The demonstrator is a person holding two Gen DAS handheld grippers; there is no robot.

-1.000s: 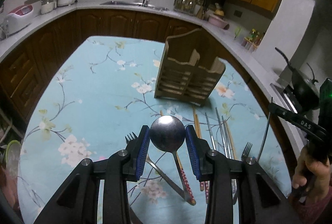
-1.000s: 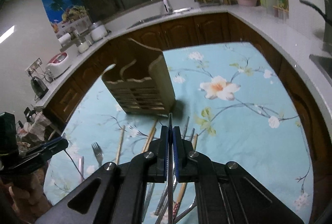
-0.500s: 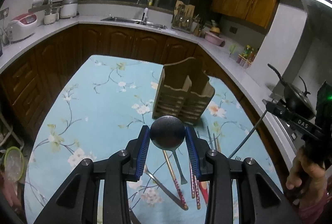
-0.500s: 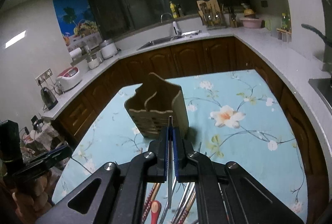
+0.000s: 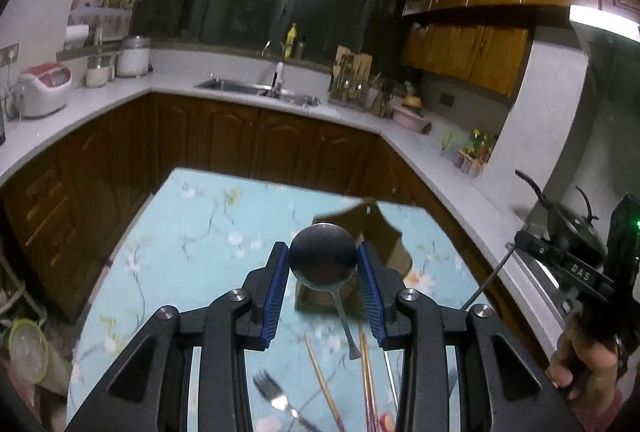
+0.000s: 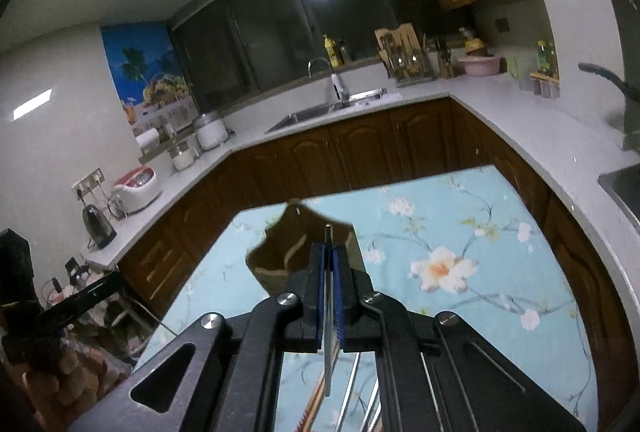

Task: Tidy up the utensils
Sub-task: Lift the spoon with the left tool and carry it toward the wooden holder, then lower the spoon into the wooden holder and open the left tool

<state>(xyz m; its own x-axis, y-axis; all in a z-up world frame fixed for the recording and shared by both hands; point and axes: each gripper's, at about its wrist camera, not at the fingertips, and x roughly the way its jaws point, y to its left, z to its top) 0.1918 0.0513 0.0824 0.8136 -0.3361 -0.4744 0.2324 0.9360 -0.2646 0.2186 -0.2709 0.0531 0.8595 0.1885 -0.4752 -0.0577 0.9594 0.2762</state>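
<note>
My left gripper [image 5: 323,264] is shut on a steel spoon [image 5: 323,263], bowl up between the blue pads, handle hanging down. It is high above the table, in front of the wooden utensil holder [image 5: 384,232]. My right gripper [image 6: 329,272] is shut on a thin metal chopstick [image 6: 328,312] held upright, above and in front of the holder [image 6: 288,256]. Loose chopsticks [image 5: 366,372] and a fork [image 5: 272,396] lie on the floral tablecloth [image 5: 192,244] below. The right gripper also shows at the right edge of the left wrist view [image 5: 516,244].
Dark wood cabinets and a white counter [image 5: 224,88] with a sink [image 5: 256,88] ring the table. A rice cooker [image 5: 44,88] stands on the left; a black pan [image 5: 568,220] sits on the stove at right.
Both grippers have risen well above the table with the spoon and the chopstick. The holder and loose utensils now look smaller and lower in both views.
</note>
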